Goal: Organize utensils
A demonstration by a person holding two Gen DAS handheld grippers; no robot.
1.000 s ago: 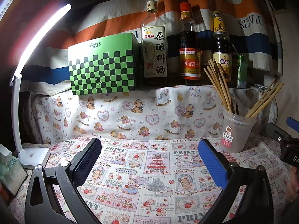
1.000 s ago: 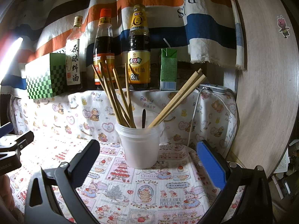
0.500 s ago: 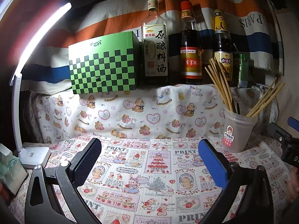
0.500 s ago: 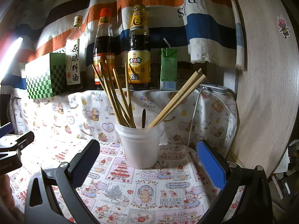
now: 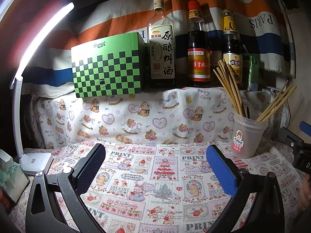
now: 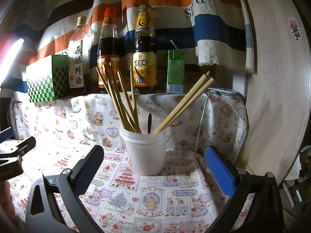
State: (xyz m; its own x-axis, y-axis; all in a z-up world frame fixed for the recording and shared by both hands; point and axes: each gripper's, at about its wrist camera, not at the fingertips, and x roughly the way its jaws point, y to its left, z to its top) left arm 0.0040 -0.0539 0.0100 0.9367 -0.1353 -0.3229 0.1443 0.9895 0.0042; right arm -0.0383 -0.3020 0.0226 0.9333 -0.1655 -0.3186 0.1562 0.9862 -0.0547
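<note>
The left gripper (image 5: 155, 165), low in its frame, is standing wide apart, gripping nothing and hovering over the pink printed cloth (image 5: 159, 176). The right gripper (image 6: 153, 167), likewise spread wide and empty, is facing the translucent white plastic cup (image 6: 145, 151) at frame centre. Tan wooden chopsticks (image 6: 120, 101) and a thin dark utensil (image 6: 149, 122) are leaning inside that cup, which is sitting between the fingers' line, untouched.

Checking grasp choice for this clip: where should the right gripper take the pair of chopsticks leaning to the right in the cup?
Probably on the bare upper shafts of the right-leaning chopsticks, well above the cup rim, coming from the front with the open right gripper closing across both. They lie side by side, apart from the left bundle, so nothing crowds them.
</note>
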